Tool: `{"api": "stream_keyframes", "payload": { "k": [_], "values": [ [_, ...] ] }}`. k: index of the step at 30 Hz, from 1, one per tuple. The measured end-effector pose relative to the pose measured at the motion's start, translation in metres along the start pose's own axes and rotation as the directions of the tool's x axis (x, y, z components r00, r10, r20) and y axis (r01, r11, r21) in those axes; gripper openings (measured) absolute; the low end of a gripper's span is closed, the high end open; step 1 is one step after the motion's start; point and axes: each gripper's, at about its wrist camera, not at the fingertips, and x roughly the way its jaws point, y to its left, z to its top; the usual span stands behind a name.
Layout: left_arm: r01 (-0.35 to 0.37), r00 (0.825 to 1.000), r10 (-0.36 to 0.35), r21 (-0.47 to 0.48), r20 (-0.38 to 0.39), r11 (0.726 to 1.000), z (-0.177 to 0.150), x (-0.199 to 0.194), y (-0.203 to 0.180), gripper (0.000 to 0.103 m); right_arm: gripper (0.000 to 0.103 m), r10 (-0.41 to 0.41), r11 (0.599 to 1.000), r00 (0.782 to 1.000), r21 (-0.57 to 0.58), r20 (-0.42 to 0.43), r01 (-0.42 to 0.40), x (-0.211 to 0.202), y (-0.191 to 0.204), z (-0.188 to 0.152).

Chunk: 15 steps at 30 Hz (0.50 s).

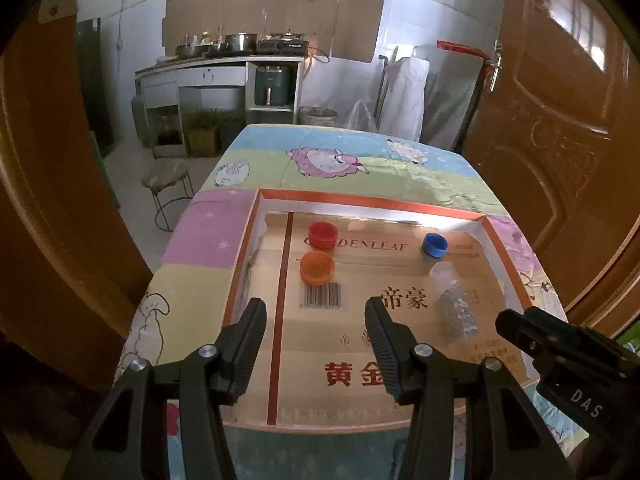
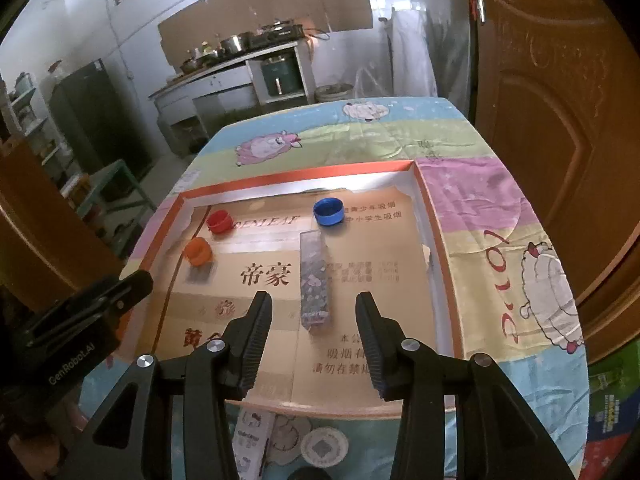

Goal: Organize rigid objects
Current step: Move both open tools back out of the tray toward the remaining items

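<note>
A shallow cardboard tray [image 1: 256, 220] [image 2: 434, 216] with an orange rim lies on the table. In it sit a red cap [image 1: 323, 235] [image 2: 219, 221], an orange cap [image 1: 317, 266] [image 2: 198, 251], a blue cap [image 1: 434, 245] [image 2: 329, 211] and a clear long plastic box [image 1: 454, 300] [image 2: 315, 280] lying flat. My left gripper [image 1: 316, 314] is open and empty above the tray's near part, short of the orange cap. My right gripper [image 2: 314, 310] is open and empty, its fingers on either side of the clear box's near end, above it.
The table wears a cartoon sheep cloth [image 1: 332, 160] [image 2: 520, 272]. Wooden doors stand close on the right [image 1: 568, 120] [image 2: 560, 100] and left [image 1: 48, 200]. A stool [image 1: 168, 184] stands on the floor at left. A kitchen counter [image 1: 224, 64] is at the back.
</note>
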Motion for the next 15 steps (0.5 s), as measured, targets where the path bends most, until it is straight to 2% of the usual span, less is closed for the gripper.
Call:
{"api": "stream_keyframes", "payload": {
  "k": [15],
  "values": [
    [0.009, 1.0, -0.01, 0.023, 0.024, 1.0, -0.015, -0.035, -0.009, 0.051, 0.045, 0.002, 1.0, 1.0, -0.005, 0.022, -0.002, -0.034, 0.003, -0.018]
  ]
}}
